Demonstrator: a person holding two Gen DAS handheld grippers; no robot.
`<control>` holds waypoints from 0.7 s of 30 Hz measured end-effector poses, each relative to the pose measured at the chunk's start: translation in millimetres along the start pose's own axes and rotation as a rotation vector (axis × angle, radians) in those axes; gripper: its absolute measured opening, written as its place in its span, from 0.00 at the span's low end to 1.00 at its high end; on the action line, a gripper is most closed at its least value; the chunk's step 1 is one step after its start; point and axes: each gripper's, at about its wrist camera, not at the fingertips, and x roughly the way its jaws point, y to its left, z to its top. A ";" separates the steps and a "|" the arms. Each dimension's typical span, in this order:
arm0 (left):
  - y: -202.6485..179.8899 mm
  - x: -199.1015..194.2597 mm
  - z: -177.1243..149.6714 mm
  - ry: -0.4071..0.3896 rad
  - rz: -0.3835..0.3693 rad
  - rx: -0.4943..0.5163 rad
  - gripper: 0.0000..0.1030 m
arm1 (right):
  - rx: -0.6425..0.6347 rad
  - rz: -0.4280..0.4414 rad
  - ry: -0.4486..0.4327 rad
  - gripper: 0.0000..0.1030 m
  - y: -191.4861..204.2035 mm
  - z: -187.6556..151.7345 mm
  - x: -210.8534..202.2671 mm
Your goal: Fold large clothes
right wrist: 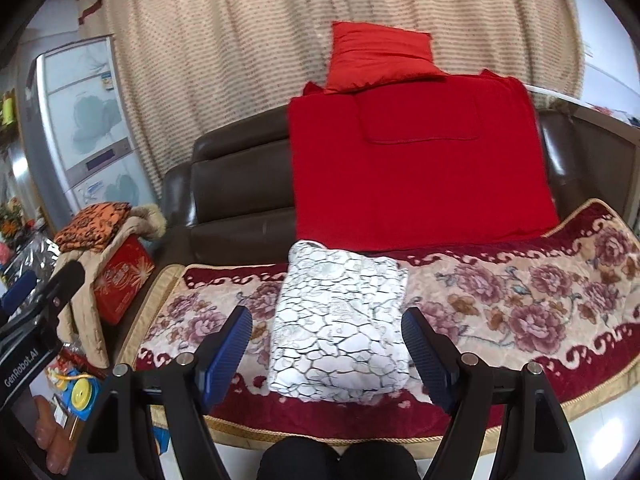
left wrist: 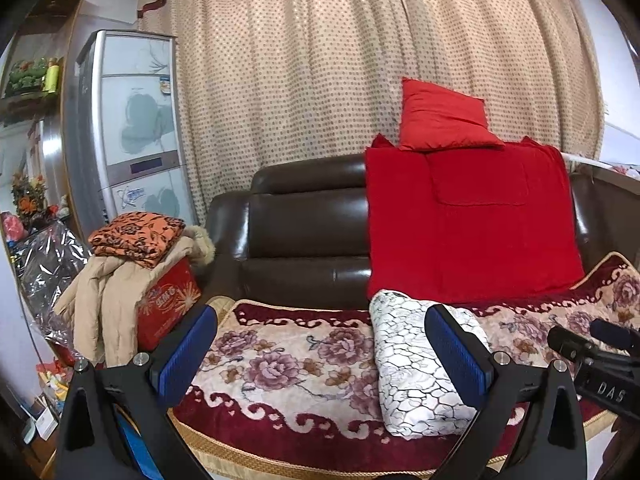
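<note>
We see the white crackle-patterned garment [right wrist: 340, 324] already lying as a compact folded bundle on the floral sofa cover [right wrist: 520, 300], at the centre of the right wrist view and right of centre in the left wrist view [left wrist: 424, 364]. Both tools are released and empty: the right tool [right wrist: 326, 356] hangs with its jaws spread wide on either side of the bundle, not touching it, and the left tool [left wrist: 320, 356] stands equally wide over bare cover, its right finger [left wrist: 456, 348] in front of the bundle's edge.

The fold looks finished or nearly so, so in our judgement the main risk is undoing it. If either tool dips low, a finger could catch the top layer and drag it open, or shove the bundle toward the sofa's front edge at the bottom of the frame, where it could slide to the floor. The cloth looks soft and puffy, so a pinch on only one layer would likely lift that layer alone. The two tools also sit close together; the right tool [left wrist: 592, 344] shows at the right edge of the left wrist view, and a careless crossing could knock them.
</note>
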 end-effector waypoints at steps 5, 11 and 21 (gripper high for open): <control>-9.7 1.6 -6.9 0.020 -0.036 0.012 1.00 | 0.009 -0.039 -0.002 0.78 -10.9 -1.0 -5.8; -23.3 13.4 -4.6 0.036 -0.043 0.015 1.00 | -0.006 -0.037 0.006 0.78 -16.7 2.7 1.9; -57.7 52.3 -6.7 0.084 -0.039 0.025 1.00 | 0.014 -0.014 0.047 0.78 -38.5 2.7 35.5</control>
